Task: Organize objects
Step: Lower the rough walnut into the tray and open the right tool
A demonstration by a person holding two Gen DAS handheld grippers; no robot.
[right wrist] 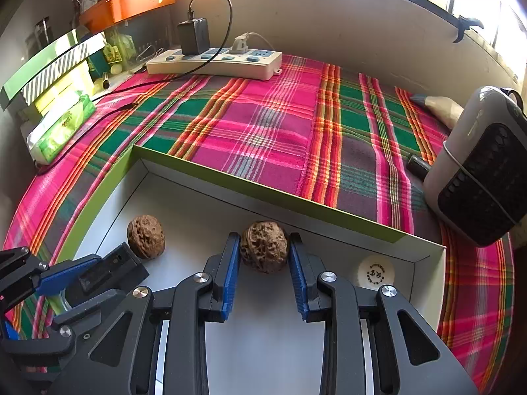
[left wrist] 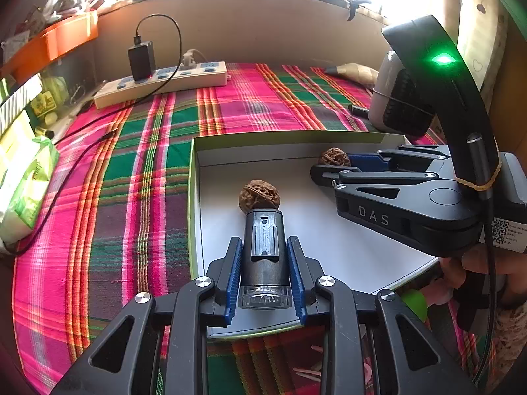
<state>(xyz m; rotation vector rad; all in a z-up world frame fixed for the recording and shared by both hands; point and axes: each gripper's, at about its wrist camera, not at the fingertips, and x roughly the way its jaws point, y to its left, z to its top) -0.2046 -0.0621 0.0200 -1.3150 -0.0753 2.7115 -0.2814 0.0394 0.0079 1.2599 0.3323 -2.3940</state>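
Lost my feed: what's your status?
Left hand-held gripper shut on flashlight, over box. Right hand-held gripper open around walnut. Second walnut beside flashlight tip.

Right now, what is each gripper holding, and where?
Left gripper clamps the black flashlight by its barrel sides, near the clear lens end. Right gripper straddles a walnut; contact is unclear.

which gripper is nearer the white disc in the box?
Right. The right gripper straddles a walnut just left of the white disc. The left gripper, holding a black cylinder, sits at the box's opposite side.
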